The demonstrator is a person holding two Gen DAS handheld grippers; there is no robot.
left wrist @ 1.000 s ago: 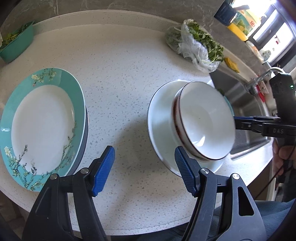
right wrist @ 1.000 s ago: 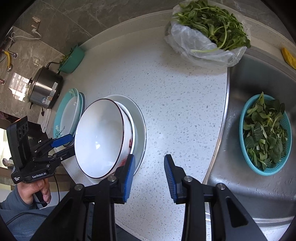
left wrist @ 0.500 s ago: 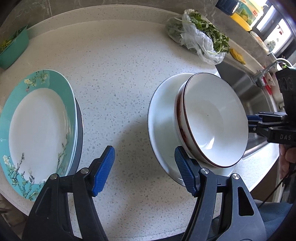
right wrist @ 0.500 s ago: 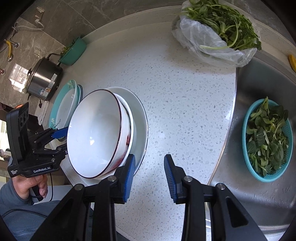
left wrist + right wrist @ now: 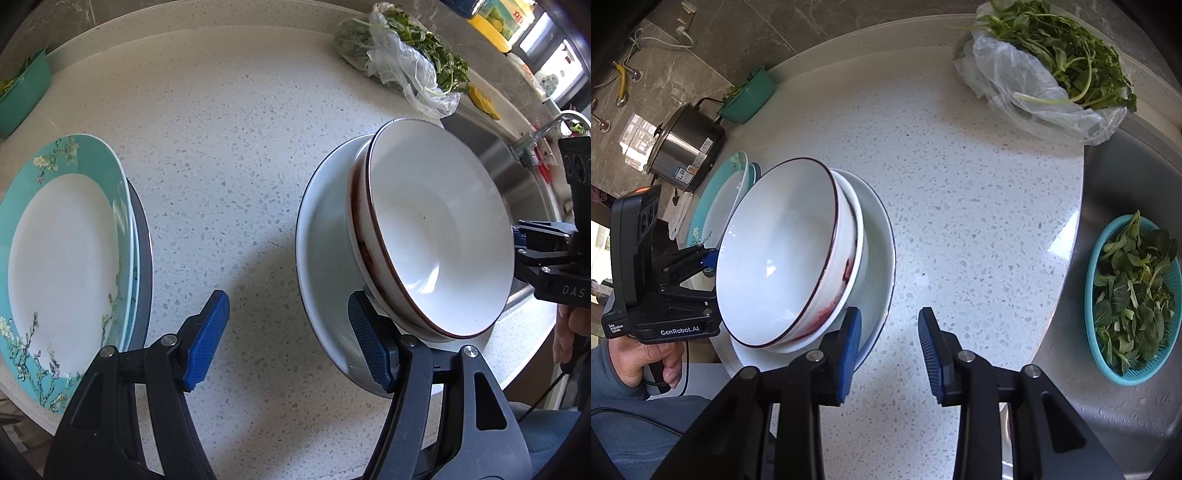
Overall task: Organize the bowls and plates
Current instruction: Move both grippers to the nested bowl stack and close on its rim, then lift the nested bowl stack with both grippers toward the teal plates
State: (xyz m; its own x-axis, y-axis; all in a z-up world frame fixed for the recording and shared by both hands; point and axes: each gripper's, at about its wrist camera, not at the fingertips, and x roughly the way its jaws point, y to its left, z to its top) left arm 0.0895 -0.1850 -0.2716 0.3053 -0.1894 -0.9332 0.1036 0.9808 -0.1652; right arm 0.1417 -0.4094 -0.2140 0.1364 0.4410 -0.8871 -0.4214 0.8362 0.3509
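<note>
Left wrist view: the left gripper [image 5: 288, 334] hangs with its jaws spread and nothing between them, only bare speckled white countertop [image 5: 229, 140]. Its right-hand finger stands at the near rim of the white plate [image 5: 321, 236] that carries two stacked red-rimmed bowls [image 5: 436, 236]; whether it touches that rim I cannot tell. Beyond its left-hand finger lies the stack of teal floral plates [image 5: 62, 240].

In the right wrist view the right gripper [image 5: 888, 341] is also parted and empty, its left-hand finger at the same plate's edge, the bowls just past it.

Risk, as I judge it: the plate sits near the counter's front edge, so a finger nudging the rim from either side could push it off or shift the upper bowl, which seems to sit aslant on the lower one.

The room is a sunlit kitchen, with a steel sink [image 5: 1108, 206] beyond the right-hand finger, holding a teal colander of greens [image 5: 1130, 299], bagged greens [image 5: 1045, 66] further back, and a steel pot [image 5: 683, 147] on the floor.
</note>
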